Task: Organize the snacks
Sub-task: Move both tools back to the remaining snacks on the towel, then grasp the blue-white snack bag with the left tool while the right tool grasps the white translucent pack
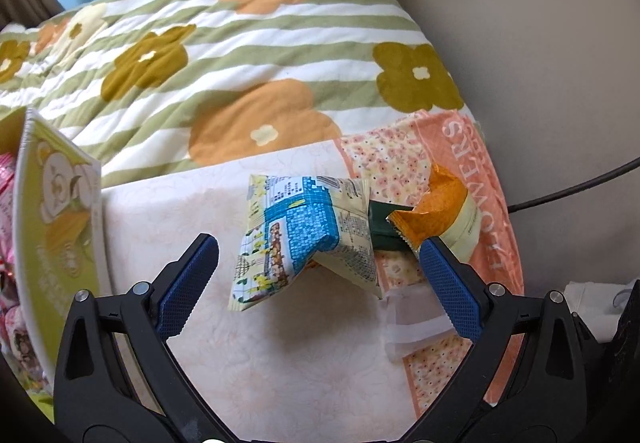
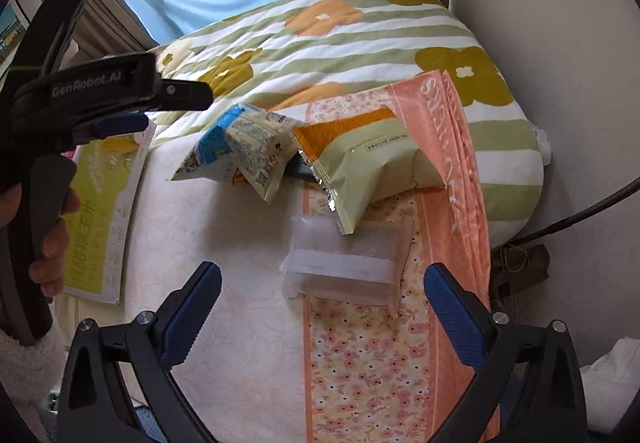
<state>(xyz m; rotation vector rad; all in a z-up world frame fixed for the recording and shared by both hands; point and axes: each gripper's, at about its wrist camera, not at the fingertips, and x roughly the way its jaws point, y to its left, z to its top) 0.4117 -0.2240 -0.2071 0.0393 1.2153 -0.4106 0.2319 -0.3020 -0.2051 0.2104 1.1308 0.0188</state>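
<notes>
I am working over a bed: a pale cream cloth [image 2: 240, 303] lies under my grippers, a peach floral cloth [image 2: 368, 359] printed with lettering runs along its 3 o'clock side, and a quilt [image 1: 224, 43] with green stripes and big flowers rises behind at 12 o'clock.

The blue-and-cream snack packet [image 1: 304, 235] sits near the middle of the left wrist view, tented up on the cream cloth. At its 3 o'clock an orange-and-cream snack packet [image 1: 444, 211] touches it, with a dark green item [image 1: 384, 227] wedged between them; what that item is, I cannot tell. At 5 o'clock from the blue packet lies a clear plastic pouch [image 2: 344, 267], straddling the edge of the two cloths, with the orange packet's corner resting on it.

My left gripper [image 1: 318, 275] is spread wide, its blue pads flanking the blue packet without touching it. My right gripper [image 2: 322, 307] is also spread wide, hovering at the clear pouch.

At 9 o'clock stands a yellow-green box [image 1: 60, 227] with pink wrapped snacks [image 1: 8, 195] inside. In the right wrist view a hand [image 2: 52, 235] grips the left tool's handle.
</notes>
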